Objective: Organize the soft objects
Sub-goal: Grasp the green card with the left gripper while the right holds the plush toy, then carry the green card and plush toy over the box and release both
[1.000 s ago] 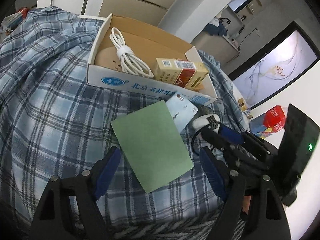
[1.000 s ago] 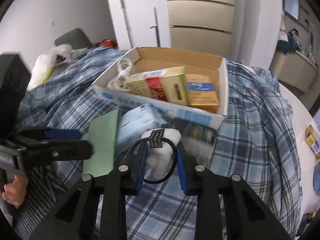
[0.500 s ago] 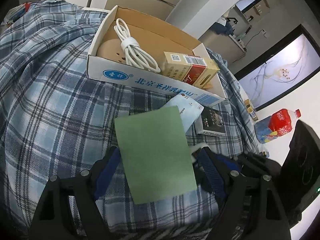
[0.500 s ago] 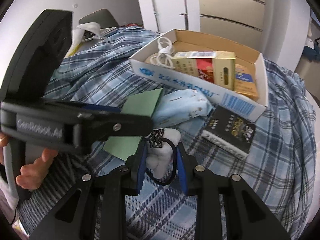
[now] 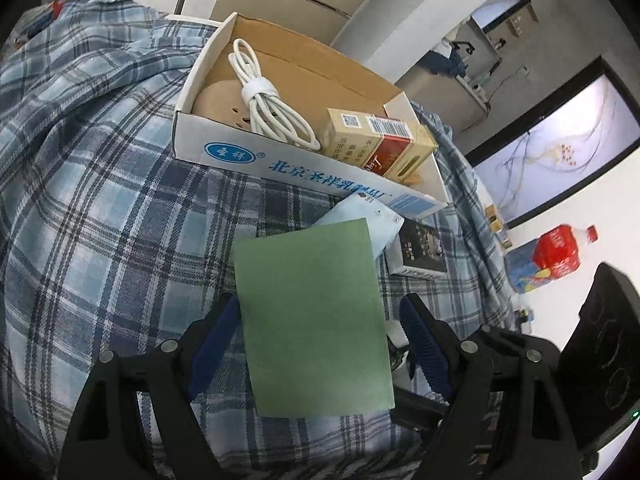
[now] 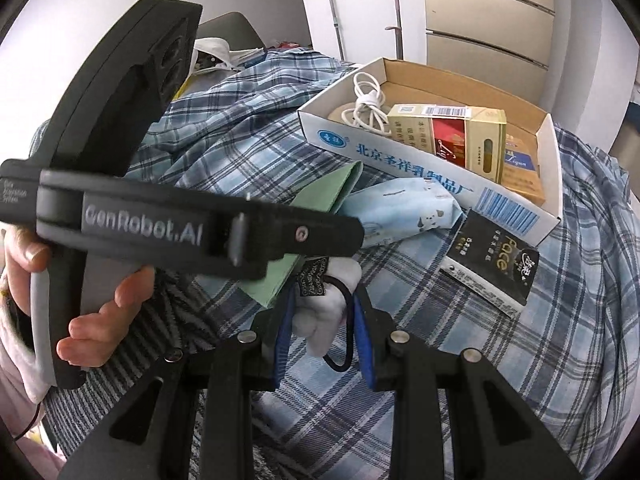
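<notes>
Left tongs (image 5: pixel 316 344) now straddling green sheet (image 5: pixel 312 320), nearer box (image 5: pixel 304 168).

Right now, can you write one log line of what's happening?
left gripper: open over green card | right gripper: shut on white plush | cardboard box: waiting

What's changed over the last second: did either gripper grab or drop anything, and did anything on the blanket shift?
The left gripper has closed in on the green sheet, which now lies between its open jaws; nothing grabbed yet. It now crosses in front of the right gripper's camera. The right gripper stays shut on the white bundle with the black hair tie. The cardboard box, tissue pack and black packet lie where they were.
</notes>
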Tool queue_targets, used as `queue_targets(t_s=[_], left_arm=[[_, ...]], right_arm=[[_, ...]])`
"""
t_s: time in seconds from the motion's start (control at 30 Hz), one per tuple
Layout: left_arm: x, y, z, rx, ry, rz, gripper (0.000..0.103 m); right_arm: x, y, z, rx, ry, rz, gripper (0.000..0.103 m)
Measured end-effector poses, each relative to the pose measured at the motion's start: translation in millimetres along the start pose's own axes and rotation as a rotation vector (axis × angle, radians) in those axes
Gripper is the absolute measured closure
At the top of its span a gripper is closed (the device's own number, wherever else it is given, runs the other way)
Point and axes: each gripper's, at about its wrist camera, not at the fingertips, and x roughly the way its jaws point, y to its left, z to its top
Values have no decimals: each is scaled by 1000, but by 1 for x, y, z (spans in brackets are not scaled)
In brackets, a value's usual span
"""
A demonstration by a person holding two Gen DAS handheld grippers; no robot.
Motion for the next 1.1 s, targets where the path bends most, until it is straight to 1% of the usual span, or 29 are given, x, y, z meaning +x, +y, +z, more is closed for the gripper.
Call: queue_targets(t_s=[0.07, 0.13, 0.17, 0.33, 0.47, 0.57, 0.6, 0.67, 0.7, 0.77, 0.8, 0.87, 0.9, 1.0, 1.07, 1.1], left_arm=[[-1, 3, 0, -6, 0, -6, 20], [-1, 4, 1, -11, 0, -2, 31], [-1, 6, 1, -13, 2, -4, 32], [-7, 10, 0, -22, -13, -7, 32], [-20, 6, -3, 7, -58, -1, 33], [-34, -2, -6, 59, -126, 22, 33], [-40, -6, -8, 90, -159, 13, 33], [-49, -13, -8, 132, -201, -40, 33], [-56, -17, -10, 161, -240, -41, 33], [-68, -25, -15, 231, -315, -1, 33], [-75, -31, -19, 279, -368, 28, 33], [-85, -40, -27, 335, -446, 79, 33], [-90, -43, -31, 354, -480, 92, 33], [-101, -52, -38, 390, -555, 106, 33], [-105, -56, -43, 410, -587, 124, 32], [-107, -58, -44, 414, -591, 126, 33]], right_arm=[[0, 0, 0, -2, 1, 3, 76], [0, 1, 0, -3, 4, 3, 76], [1, 1, 0, -3, 5, 2, 76], [-1, 0, 0, -2, 6, 1, 76], [-6, -4, 0, 10, -8, -23, 76], [-12, -10, 1, 31, -46, -79, 76], [-16, -12, 2, 38, -67, -100, 76], [-22, -16, 3, 49, -105, -114, 76], [-25, -18, 3, 51, -124, -114, 76], [-31, -21, 4, 65, -163, -134, 76], [-34, -22, 5, 74, -184, -141, 76], [-42, -23, 4, 87, -238, -165, 76], [-46, -23, 4, 86, -263, -178, 76], [-55, -20, 6, 84, -353, -200, 76], [-62, -19, 5, 80, -403, -204, 76], [-65, -18, 5, 74, -427, -205, 76]])
